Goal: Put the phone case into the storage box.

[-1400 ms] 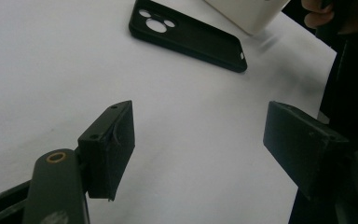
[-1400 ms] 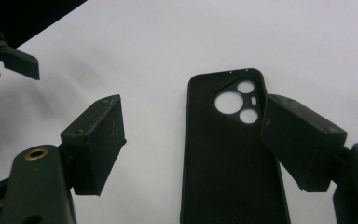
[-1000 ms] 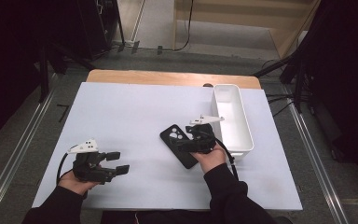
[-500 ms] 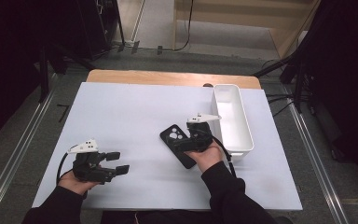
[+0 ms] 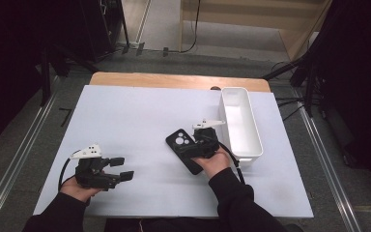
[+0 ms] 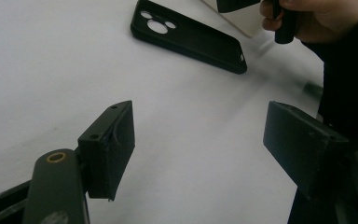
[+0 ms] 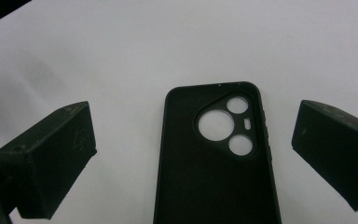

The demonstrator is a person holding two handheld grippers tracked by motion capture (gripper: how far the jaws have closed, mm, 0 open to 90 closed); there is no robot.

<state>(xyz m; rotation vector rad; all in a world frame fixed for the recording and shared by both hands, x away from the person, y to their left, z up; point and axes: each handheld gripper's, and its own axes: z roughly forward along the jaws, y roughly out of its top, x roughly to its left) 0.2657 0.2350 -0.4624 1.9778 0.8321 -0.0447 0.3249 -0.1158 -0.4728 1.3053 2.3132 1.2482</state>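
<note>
White bin (image 5: 249,145) right of the right gripper (image 5: 204,144) looks empty; black phone case (image 7: 214,158) lies between its 2 spread jaws; left gripper (image 5: 107,171) gapes, well apart

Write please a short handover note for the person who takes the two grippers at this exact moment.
Right gripper: open, above the black phone case, one jaw on each side, nothing gripped.
Left gripper: open and empty, at the near left of the table.
The case lies flat, inner side up, near the white bin, which looks empty.
Done: the right gripper is lined up over the case.
Left: probably close on the case and lift it; the bin may be the goal.
</note>
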